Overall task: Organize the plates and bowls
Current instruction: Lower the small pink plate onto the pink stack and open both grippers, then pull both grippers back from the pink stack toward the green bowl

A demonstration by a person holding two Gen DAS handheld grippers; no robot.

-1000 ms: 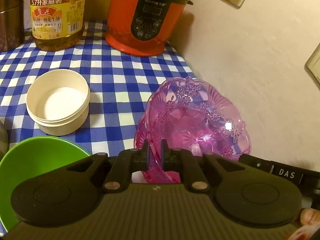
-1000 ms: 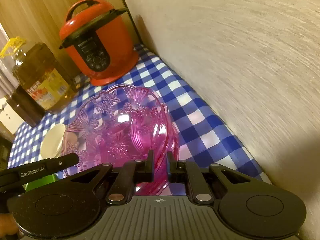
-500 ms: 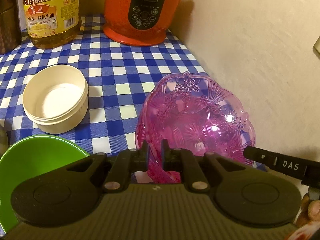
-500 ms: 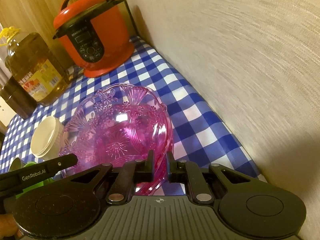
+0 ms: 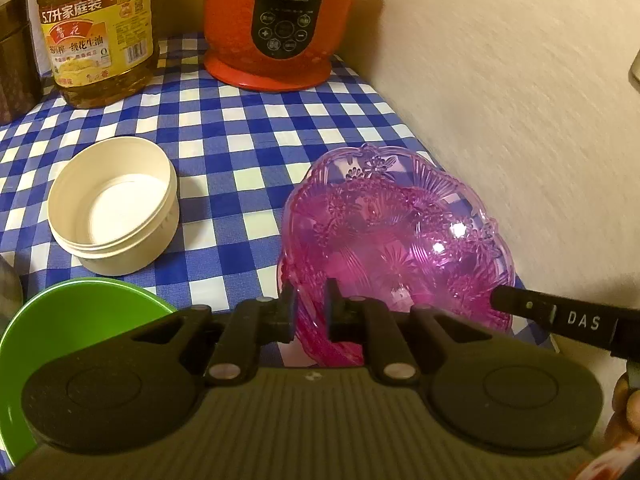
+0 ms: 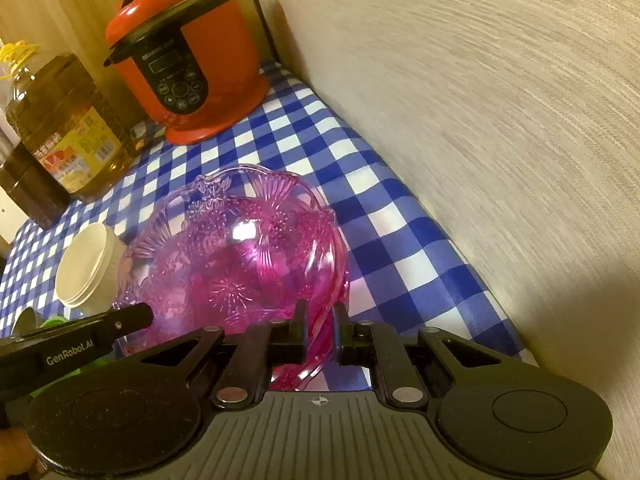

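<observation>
A pink transparent patterned bowl [image 5: 396,240] is held over the blue-checked tablecloth [image 5: 240,140], close to the wall. My left gripper [image 5: 310,310] is shut on its near left rim. My right gripper [image 6: 319,326] is shut on its near right rim; the bowl also shows in the right wrist view [image 6: 236,256]. A cream round bowl [image 5: 114,204] stands empty to the left of the pink one and shows in the right wrist view [image 6: 86,272]. A green bowl [image 5: 60,320] sits at the near left, partly hidden by my left gripper.
A red electric pressure cooker [image 5: 280,20] stands at the back by the wall [image 5: 520,100]. A large cooking-oil bottle [image 5: 98,36] and a dark canister [image 5: 16,60] stand at the back left. The wall runs along the table's right edge.
Both grippers have carried the pink bowl lower and nearer to the tablecloth, levelling it from a tilt. The cooker and oil bottle have shifted up in the views. Both grips are unchanged.
</observation>
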